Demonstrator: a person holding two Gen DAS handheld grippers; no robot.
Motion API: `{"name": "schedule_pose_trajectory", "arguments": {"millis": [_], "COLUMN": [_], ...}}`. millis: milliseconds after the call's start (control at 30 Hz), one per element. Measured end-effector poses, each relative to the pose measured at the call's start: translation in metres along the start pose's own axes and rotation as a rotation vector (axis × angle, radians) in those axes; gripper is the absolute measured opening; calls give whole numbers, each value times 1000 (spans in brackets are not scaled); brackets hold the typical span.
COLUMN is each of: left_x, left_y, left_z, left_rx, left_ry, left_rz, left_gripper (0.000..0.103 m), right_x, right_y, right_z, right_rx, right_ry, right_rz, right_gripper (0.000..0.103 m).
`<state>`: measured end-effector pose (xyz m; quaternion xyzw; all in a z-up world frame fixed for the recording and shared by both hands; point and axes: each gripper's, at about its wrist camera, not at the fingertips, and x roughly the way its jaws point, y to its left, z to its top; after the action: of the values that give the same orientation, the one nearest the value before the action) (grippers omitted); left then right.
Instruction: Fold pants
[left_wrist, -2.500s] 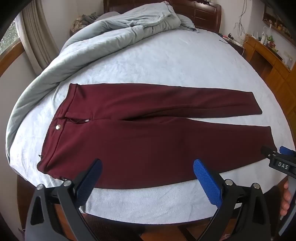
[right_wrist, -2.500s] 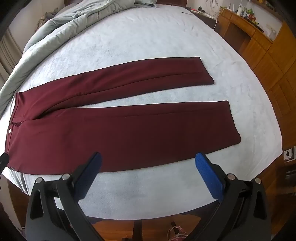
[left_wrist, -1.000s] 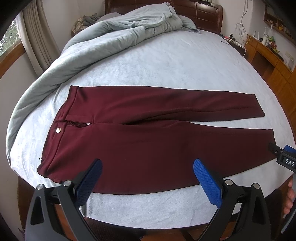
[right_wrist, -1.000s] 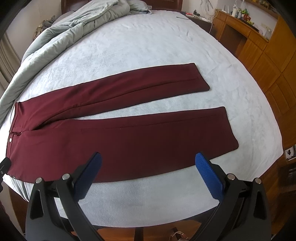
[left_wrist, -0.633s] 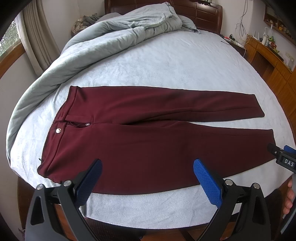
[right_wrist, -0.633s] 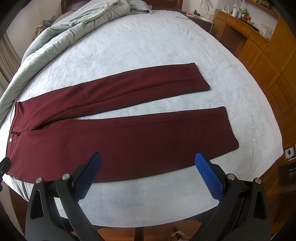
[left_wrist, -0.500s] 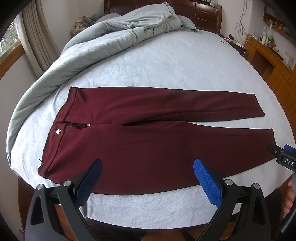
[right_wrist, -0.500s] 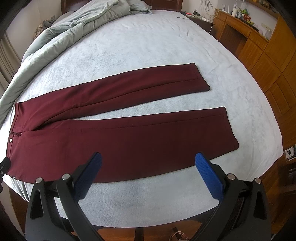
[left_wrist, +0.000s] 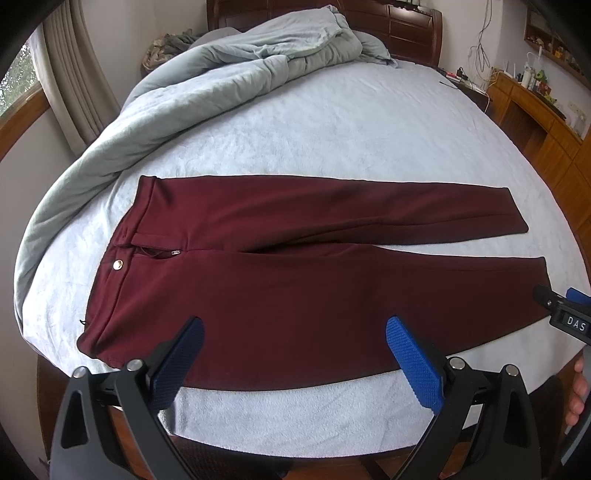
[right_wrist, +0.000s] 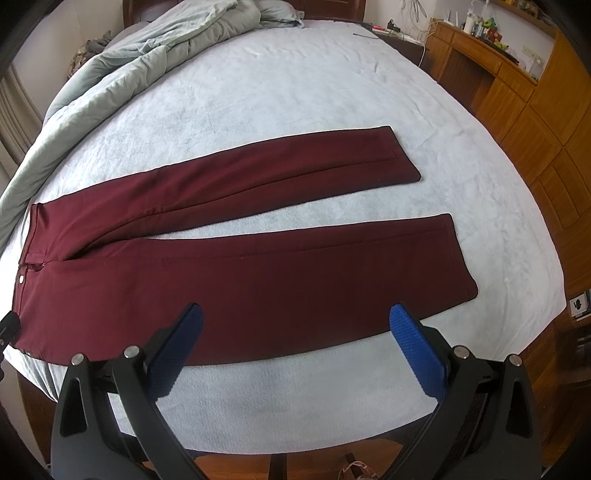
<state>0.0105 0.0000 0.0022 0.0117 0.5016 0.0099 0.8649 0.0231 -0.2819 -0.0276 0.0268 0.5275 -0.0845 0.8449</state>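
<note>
Maroon pants lie flat and unfolded on the bed, waist to the left, both legs stretched to the right with a narrow gap between them. A gold button marks the waistband. My left gripper hovers open above the near edge of the pants, toward the waist and thigh. My right gripper hovers open above the near leg's lower edge. Nothing sits between either pair of blue pads. The right gripper's tip shows at the right edge of the left wrist view.
The bed has a pale blue cover. A rumpled grey duvet lies along its far left side, by a dark headboard. Wooden cabinets stand to the right. A curtain hangs at the left.
Both grippers pulled back and rose slightly over the last seconds, so the pants sit a little lower in view; since half a second ago nothing has visibly moved.
</note>
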Motion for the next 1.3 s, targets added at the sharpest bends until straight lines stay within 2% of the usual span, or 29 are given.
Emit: {"name": "schedule_pose_trajectory", "arguments": {"millis": [500,667,733,833,933,1000,1100,1133,1300], "left_x": [2,13,21,37,59,80,112,119,157], "left_y": [-1,0,-1,-12,-33,-56,-88,-97,-140], "left_z": [3,4,10,28,54,77,109,116,148], "left_rx": [3,-5,-14,-13,-15,-19,-14,-11,-7], "left_ry": [9,28,36,28,15,7,18,19,37], "left_rz": [3,1,-9,-24,-48,-86,-124,-136,-189], "left_gripper": [99,99,99,99,99,99,99,99,99], "right_x": [3,5,13,34,72,110,159,179,231], "right_y": [2,-11,-33,-77,-129,-158,-183,-189,-194], "right_z": [-1,7,24,54,95,129,164,177,216], "right_rx": [0,1,11,60,86,66,60,63,-6], "right_ry": [6,-34,-53,-42,-48,-3,63,94,124], "right_rz": [2,53,103,116,70,64,123,121,121], "right_gripper": [100,100,100,100,100,100,100,100,100]}}
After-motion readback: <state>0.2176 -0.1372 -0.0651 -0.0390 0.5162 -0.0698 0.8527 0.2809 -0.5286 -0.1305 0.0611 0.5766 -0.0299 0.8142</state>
